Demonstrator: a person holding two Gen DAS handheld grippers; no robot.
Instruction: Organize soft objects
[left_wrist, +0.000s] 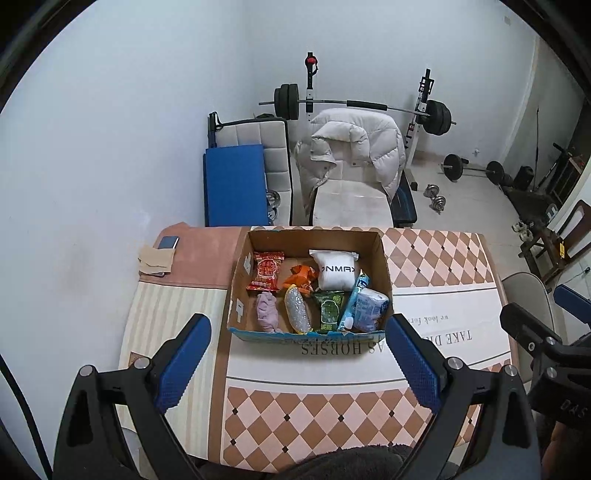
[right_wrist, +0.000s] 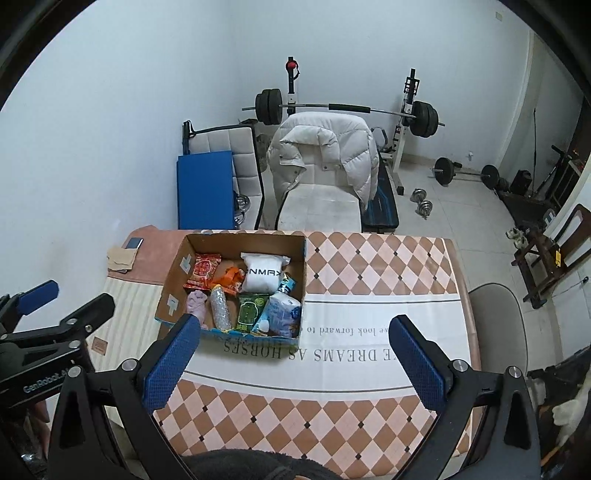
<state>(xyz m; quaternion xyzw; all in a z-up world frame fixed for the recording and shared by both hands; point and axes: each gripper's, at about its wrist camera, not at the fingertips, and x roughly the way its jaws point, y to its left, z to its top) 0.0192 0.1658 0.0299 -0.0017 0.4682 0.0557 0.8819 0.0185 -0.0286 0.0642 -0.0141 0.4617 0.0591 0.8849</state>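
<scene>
An open cardboard box (left_wrist: 384, 266) (right_wrist: 303, 258) stands on the table and holds several soft items: a red snack packet (left_wrist: 266, 271) (right_wrist: 203, 270), an orange wrapper (left_wrist: 302, 277), a white pouch (left_wrist: 337, 271) (right_wrist: 263, 272), a lilac cloth (left_wrist: 267, 312) (right_wrist: 197, 303), a silvery scrubber (left_wrist: 297, 308) (right_wrist: 220, 308), a green packet (left_wrist: 328, 310) (right_wrist: 249, 308) and a blue-white tissue pack (left_wrist: 369, 308) (right_wrist: 282, 314). My left gripper (left_wrist: 297, 363) is open and empty, held above the table in front of the box. My right gripper (right_wrist: 295, 363) is open and empty, to the box's right front.
The table carries a checkered cloth (left_wrist: 332, 413) (right_wrist: 369, 258). A phone (left_wrist: 168, 242) and beige paper (left_wrist: 156, 260) lie at the far left corner. Behind the table stand a chair with a white jacket (left_wrist: 351, 147), a blue mat (left_wrist: 236, 184) and a barbell rack (left_wrist: 369, 105).
</scene>
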